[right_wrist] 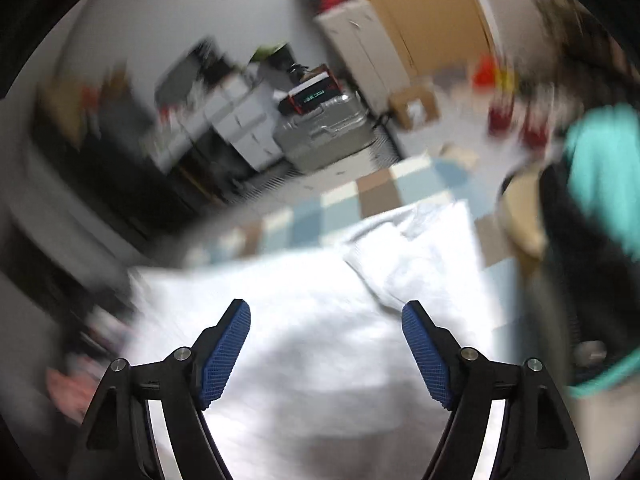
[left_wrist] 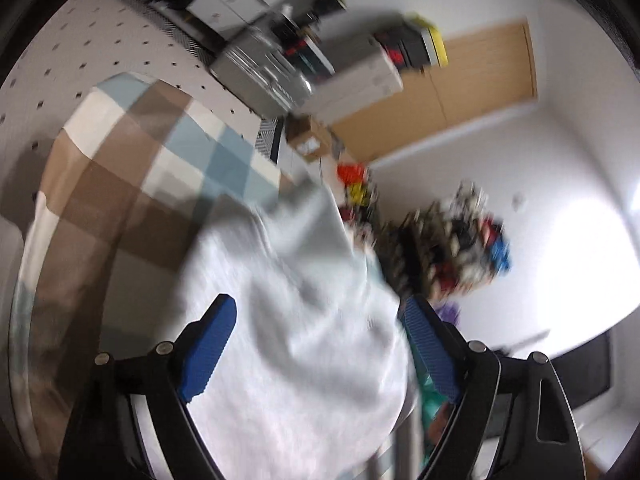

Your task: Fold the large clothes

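Cloth fills most of what we see from both wrists: a large white garment (left_wrist: 304,320) (right_wrist: 304,328) lies spread over a checked cover (left_wrist: 132,184) (right_wrist: 344,204) of brown, blue and cream squares. Both views are badly blurred, so fine folds are hard for us to read.

Our left gripper (left_wrist: 320,344) has its blue pads spread wide, nothing pinched between them; the white garment lies below and beyond the gap, and we cannot tell whether the pads brush it. Our right gripper (right_wrist: 326,344) is likewise released, pads far apart, with the garment spread under and ahead of it. In the right wrist view a bunched, doubled-over part (right_wrist: 420,248) of the garment sits toward the far right edge of the cloth.

Around the work we see clutter. A silver hard-shell case (right_wrist: 324,136) (left_wrist: 260,68) stands past the far edge of the cover, with white drawer units (right_wrist: 244,120) beside it and a cardboard box (right_wrist: 412,108) (left_wrist: 308,140) near a tan door (left_wrist: 472,80). A white dotted surface (left_wrist: 100,40) borders the cover in the left wrist view. Close on the right of the right wrist view, a person's teal sleeve (right_wrist: 600,168) and dark clothing crowd the garment's edge. A blurred heap of mixed colours (left_wrist: 452,244) lies just beyond the garment in the left wrist view.
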{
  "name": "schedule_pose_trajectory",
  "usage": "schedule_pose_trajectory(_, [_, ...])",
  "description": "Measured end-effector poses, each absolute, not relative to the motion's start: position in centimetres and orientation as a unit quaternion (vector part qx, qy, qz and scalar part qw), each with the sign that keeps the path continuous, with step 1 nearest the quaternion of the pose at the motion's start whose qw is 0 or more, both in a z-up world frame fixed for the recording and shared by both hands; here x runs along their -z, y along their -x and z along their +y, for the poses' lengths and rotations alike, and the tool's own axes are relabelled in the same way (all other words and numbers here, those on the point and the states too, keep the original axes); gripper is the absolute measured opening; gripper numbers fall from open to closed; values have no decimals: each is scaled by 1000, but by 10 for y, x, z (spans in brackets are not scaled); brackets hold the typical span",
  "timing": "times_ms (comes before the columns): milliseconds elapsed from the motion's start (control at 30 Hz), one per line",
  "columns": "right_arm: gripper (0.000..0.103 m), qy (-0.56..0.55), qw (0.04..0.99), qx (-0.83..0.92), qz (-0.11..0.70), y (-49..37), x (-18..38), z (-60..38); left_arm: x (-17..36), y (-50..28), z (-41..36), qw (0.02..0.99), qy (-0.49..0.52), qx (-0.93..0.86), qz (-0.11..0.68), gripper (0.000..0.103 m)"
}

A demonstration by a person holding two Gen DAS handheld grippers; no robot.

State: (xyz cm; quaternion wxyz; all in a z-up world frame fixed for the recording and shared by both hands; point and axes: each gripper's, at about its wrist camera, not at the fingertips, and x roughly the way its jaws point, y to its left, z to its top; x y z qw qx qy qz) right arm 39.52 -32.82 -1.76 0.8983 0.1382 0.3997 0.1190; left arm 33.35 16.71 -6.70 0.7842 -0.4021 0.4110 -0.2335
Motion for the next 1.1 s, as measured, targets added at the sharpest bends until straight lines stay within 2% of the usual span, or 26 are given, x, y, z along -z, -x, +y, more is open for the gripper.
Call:
schedule_pose_trajectory(100, [85,-36,906,-95,411,-393,28,-312,61,-323,146,800,355,224,430,83])
schedule_pose_trajectory(267, [84,-19,882,-62,466,-438,51,-327,76,-336,123,790,303,201,493,83])
schedule_pose_trajectory(333, [72,-14,862,-77,501,-458,64,-328,84,-345,121,791,303,187,498,83])
schedule_pose_trajectory(367, [60,-1,854,-82,514,-465,70,-323,87,-349,121,788,311,184,498,83])
schedule_pose_trajectory(467, [54,78,838,-71,535,-485,92,-303,100,-361,120,777,324,173,511,83])
schedule_pose_trajectory(500, [38,115,834,-56,537,-488,100,-299,103,-363,119,777,318,168,516,83])
schedule_pose_trajectory(533, [30,135,829,-49,540,-490,107,-297,106,-365,117,777,307,162,524,83])
schedule_pose_trajectory(567, [14,144,828,-43,540,-493,110,-298,107,-365,115,780,299,155,528,83])
schedule_pose_trajectory(600, [11,139,836,-35,529,-492,107,-303,105,-364,113,786,290,149,526,83])
schedule_pose_trajectory(733, [10,53,870,-43,489,-488,81,-334,92,-354,103,828,212,119,506,83])
schedule_pose_trajectory(900, [12,-73,880,-35,467,-501,77,-372,93,-351,101,837,183,113,504,83])
schedule_pose_trajectory(933, [15,-96,875,-26,473,-505,81,-377,92,-350,102,837,179,107,505,83])
schedule_pose_trajectory(1000, [39,-115,848,1,517,-516,97,-378,89,-347,100,843,162,100,503,83])
schedule_pose_trajectory(1033, [39,-123,838,5,531,-517,100,-379,86,-344,99,849,149,92,499,83])
schedule_pose_trajectory(1100, [42,-146,849,-9,508,-507,90,-381,77,-337,89,861,127,76,486,83])
